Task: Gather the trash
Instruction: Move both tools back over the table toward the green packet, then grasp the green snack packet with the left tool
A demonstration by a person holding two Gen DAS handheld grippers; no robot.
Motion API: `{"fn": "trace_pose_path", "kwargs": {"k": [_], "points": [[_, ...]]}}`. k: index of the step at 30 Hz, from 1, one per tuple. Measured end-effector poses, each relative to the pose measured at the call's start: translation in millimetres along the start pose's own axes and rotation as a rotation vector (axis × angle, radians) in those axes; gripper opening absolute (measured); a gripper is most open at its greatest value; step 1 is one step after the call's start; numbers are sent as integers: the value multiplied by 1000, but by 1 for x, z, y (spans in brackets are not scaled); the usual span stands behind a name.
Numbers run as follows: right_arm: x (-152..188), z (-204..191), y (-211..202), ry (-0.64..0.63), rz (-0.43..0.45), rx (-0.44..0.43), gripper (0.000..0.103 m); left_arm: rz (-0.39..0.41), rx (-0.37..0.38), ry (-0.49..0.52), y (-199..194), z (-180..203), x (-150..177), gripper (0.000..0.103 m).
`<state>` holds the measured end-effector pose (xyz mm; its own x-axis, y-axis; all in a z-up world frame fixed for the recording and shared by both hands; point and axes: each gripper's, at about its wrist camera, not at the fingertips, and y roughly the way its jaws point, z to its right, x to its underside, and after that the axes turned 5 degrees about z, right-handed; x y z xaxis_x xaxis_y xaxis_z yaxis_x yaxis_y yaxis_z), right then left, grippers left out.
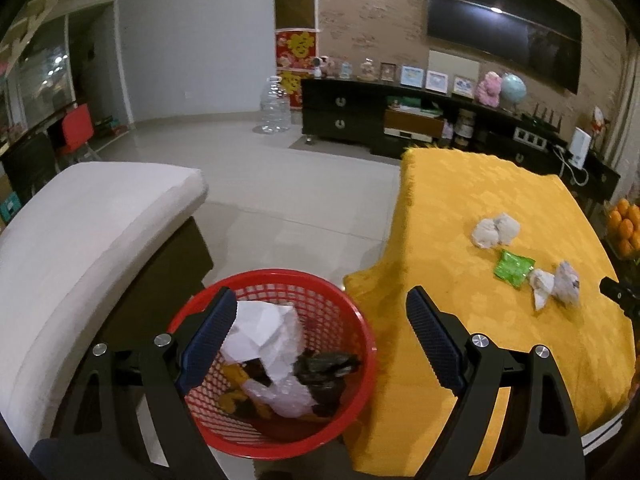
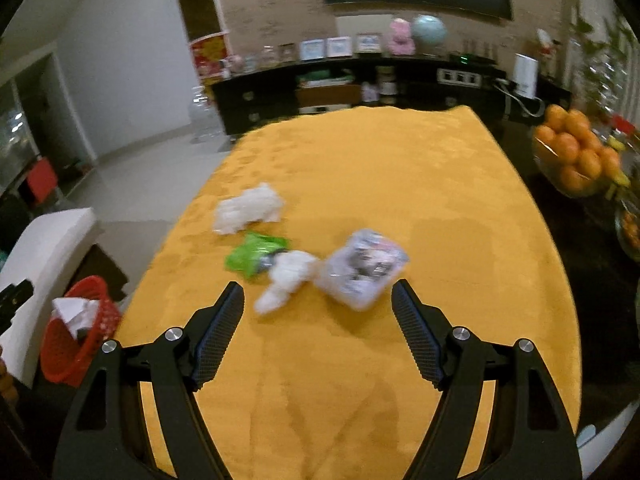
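Hovering with jaws apart and empty, the left gripper [image 1: 320,336] looks down on a red basket [image 1: 352,316] already holding paper. From the right wrist, the right gripper [image 2: 318,320], also spread, faces crumpled wrappers [image 2: 362,274] on the yellow tablecloth [image 2: 400,184]; light and crushable, they likely suit a mid-wad pinch.

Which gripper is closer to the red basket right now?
Left. The left gripper hangs open right over the red basket; the right gripper is open over the yellow table, with the basket off to its left.
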<state>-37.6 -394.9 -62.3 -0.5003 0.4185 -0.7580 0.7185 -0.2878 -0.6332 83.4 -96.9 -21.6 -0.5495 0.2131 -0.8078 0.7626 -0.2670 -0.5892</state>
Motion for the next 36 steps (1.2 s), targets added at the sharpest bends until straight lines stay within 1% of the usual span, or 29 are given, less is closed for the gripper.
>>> {"fn": "trace_pose_path", "kwargs": {"k": [6,12,17,21,23,30,33,36], "points": [[4,29,1,69,-13,55,74,-20,47,50,7,29,0,83],[8,46,1,114,-25,68,74,-61,109,95,21,63,-8,83],[10,53,3,128,-34,67,74,-91,177,153,36,101,-24,83],[10,55,5,134,-44,65,74,-112,214,251,57,138,-33,83],[10,56,6,139,-49,63,74,-138,244,293,75,157,-34,83],[10,54,15,158,-77,58,74,-237,351,340,127,197,-20,83],[11,52,20,157,-87,49,74,-270,370,366,147,208,-11,83],[12,50,24,160,-101,33,74,-286,388,388,159,222,-7,83]]}}
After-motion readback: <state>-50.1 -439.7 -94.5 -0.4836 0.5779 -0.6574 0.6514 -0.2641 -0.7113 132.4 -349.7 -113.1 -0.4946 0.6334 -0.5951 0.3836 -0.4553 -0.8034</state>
